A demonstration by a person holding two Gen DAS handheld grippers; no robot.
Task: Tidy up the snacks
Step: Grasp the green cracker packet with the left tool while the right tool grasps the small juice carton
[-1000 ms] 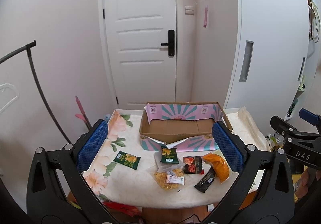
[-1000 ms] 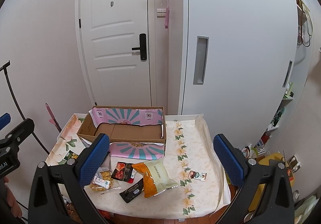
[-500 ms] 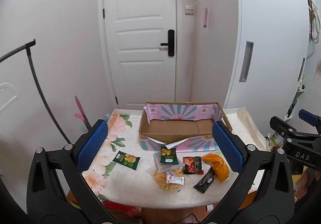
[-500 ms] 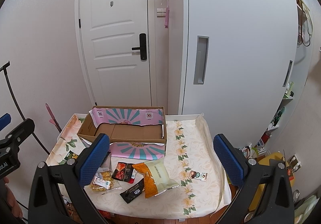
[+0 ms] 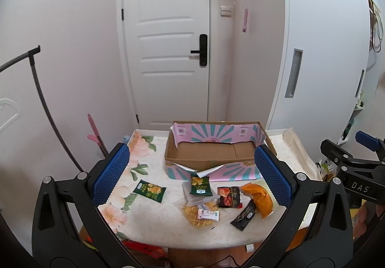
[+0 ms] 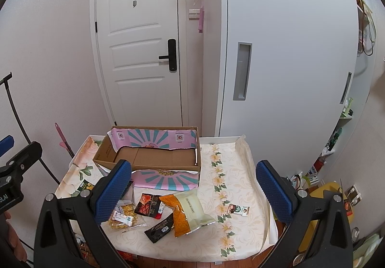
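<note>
An open cardboard box [image 5: 211,152] [image 6: 154,155] with pink and teal flaps stands at the back of the table. In front of it lie loose snacks: two green packets [image 5: 150,190] [image 5: 200,185], a red-black packet [image 5: 228,197] [image 6: 149,205], an orange-cream bag [image 5: 258,198] [image 6: 187,210], a black bar [image 5: 244,216] [image 6: 161,226], a yellow waffle pack [image 5: 199,214] [image 6: 124,216] and a small packet [image 6: 238,209] alone at right. My left gripper [image 5: 192,176] and right gripper [image 6: 193,192] are open and empty, held above the table's near edge.
The table [image 5: 149,222] [image 6: 240,171] has a floral cloth and stands against a white door [image 5: 168,39] and a white cabinet [image 6: 276,51]. A curved black rack pole [image 5: 41,95] rises at left. Clutter sits on the floor at right [image 6: 332,196].
</note>
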